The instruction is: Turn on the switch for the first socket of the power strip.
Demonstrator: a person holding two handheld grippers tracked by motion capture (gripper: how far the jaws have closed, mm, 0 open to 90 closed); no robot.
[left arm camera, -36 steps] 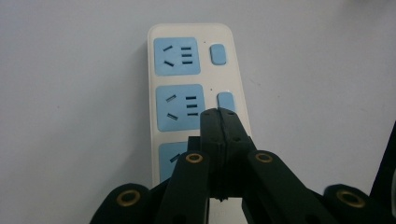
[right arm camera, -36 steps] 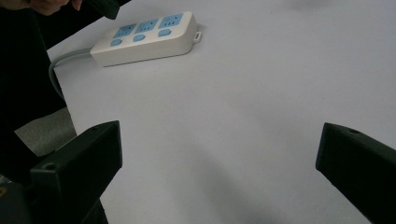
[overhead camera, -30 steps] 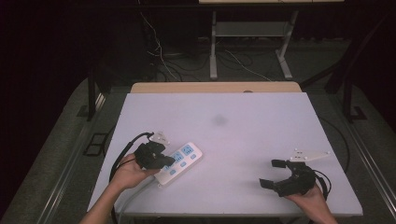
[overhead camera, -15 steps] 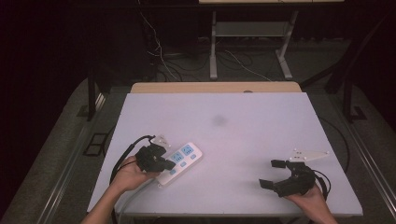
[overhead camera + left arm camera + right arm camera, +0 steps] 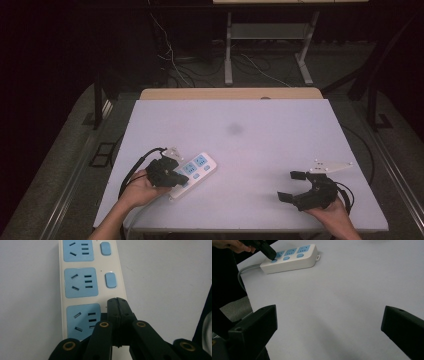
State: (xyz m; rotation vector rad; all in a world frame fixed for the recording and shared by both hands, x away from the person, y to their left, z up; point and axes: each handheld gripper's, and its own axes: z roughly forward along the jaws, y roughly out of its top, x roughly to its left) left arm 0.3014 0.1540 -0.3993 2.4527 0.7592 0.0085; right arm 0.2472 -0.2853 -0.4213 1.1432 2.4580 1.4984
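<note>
A white power strip (image 5: pixel 197 167) with three blue sockets and blue rocker switches lies at the table's front left, angled toward the middle. My left gripper (image 5: pixel 170 176) is shut, and its joined tips (image 5: pixel 117 302) rest on the strip (image 5: pixel 80 282) over the nearest switch, beside the nearest socket. That switch is hidden under the tips. In the right gripper view the same black tips (image 5: pixel 269 253) touch the strip (image 5: pixel 294 258) at its cable end. My right gripper (image 5: pixel 291 186) stands open at the front right, with bare table between its jaws (image 5: pixel 329 317).
The strip's grey cable (image 5: pixel 243 271) runs off the table's front left edge. A faint dark smudge (image 5: pixel 235 129) marks the white table top (image 5: pixel 280 130). Behind the table's wooden far edge (image 5: pixel 230 93), cables and a metal stand lie on the floor.
</note>
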